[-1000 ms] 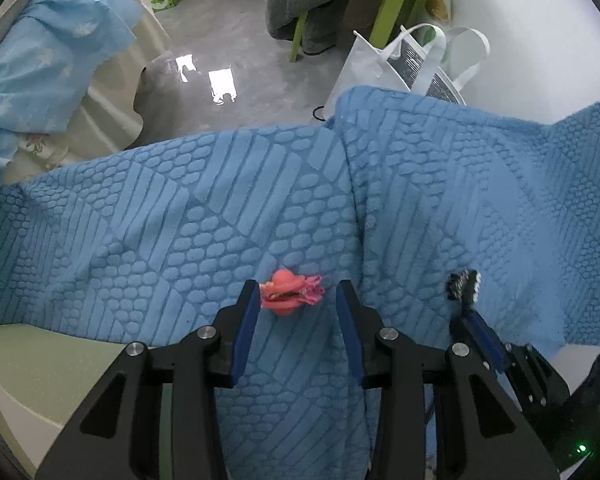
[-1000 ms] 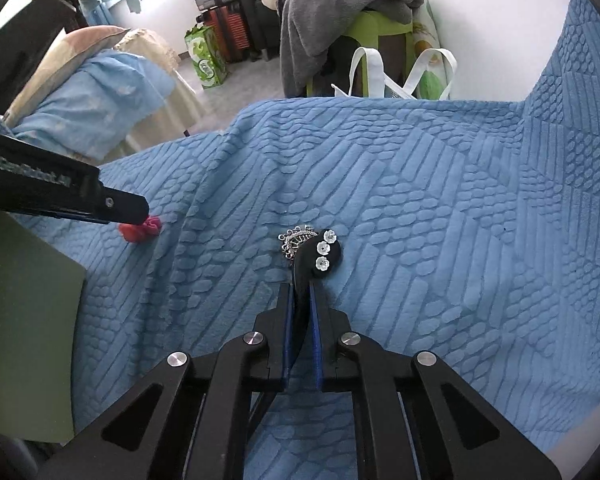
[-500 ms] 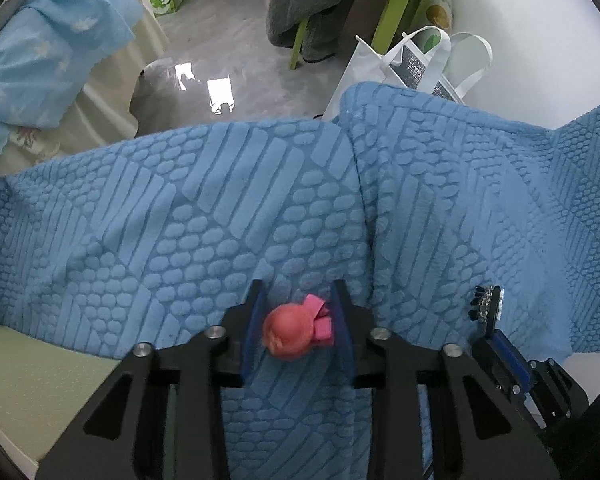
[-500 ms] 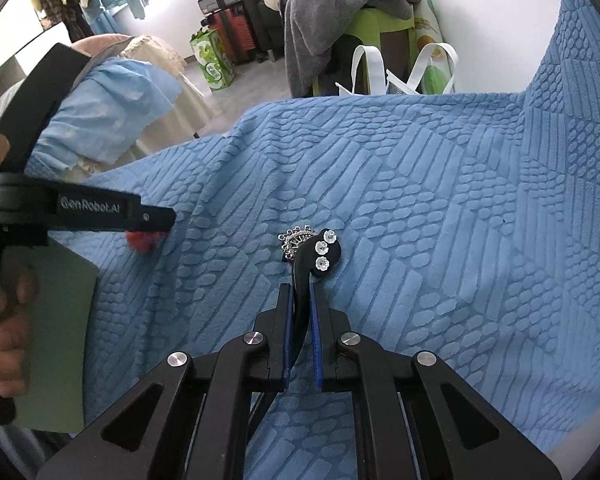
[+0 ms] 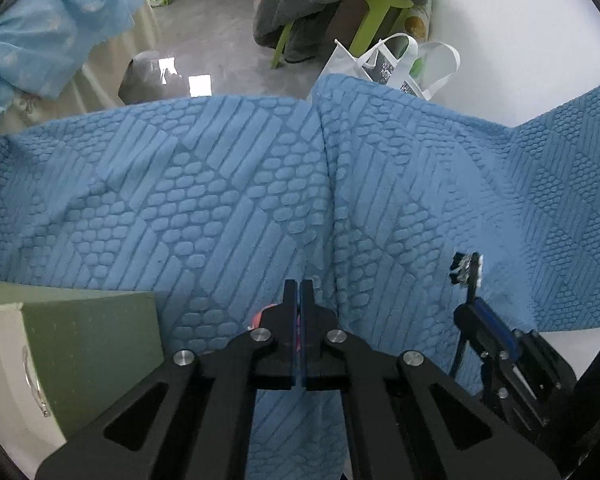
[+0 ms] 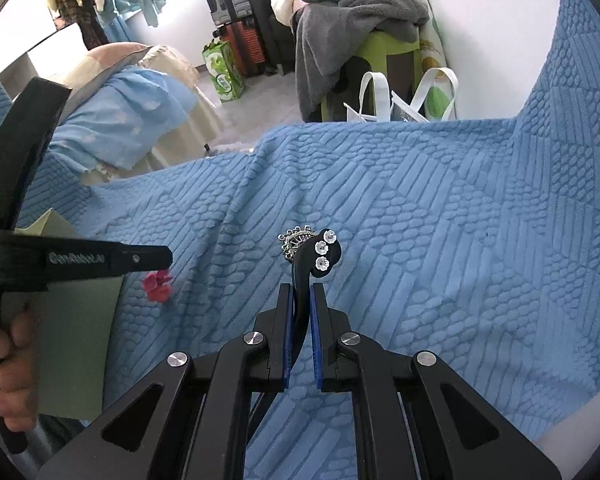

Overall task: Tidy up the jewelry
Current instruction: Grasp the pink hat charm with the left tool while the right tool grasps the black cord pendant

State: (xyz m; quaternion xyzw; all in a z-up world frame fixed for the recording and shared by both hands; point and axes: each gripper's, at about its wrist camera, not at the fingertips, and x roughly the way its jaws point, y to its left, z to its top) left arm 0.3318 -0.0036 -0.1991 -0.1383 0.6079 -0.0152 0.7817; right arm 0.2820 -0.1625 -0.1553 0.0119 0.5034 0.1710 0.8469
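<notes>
The left gripper (image 5: pixel 300 286) is being clamped on a small pink hair clip (image 6: pixel 157 283), hanging at centre left of the right wrist view. The right gripper (image 6: pixel 300 290) is clenched on a black flowered hairpin (image 6: pixel 320 256) mid-frame. Beneath, a blue blanket (image 6: pixel 440 240) is spread; a green box (image 5: pixel 88 344) is seen lower left.

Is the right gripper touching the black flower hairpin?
Touching. The right wrist view shows the right gripper with its blue pads clamped on the stem of the black flower hairpin, which sticks out beyond the fingertips.
</notes>
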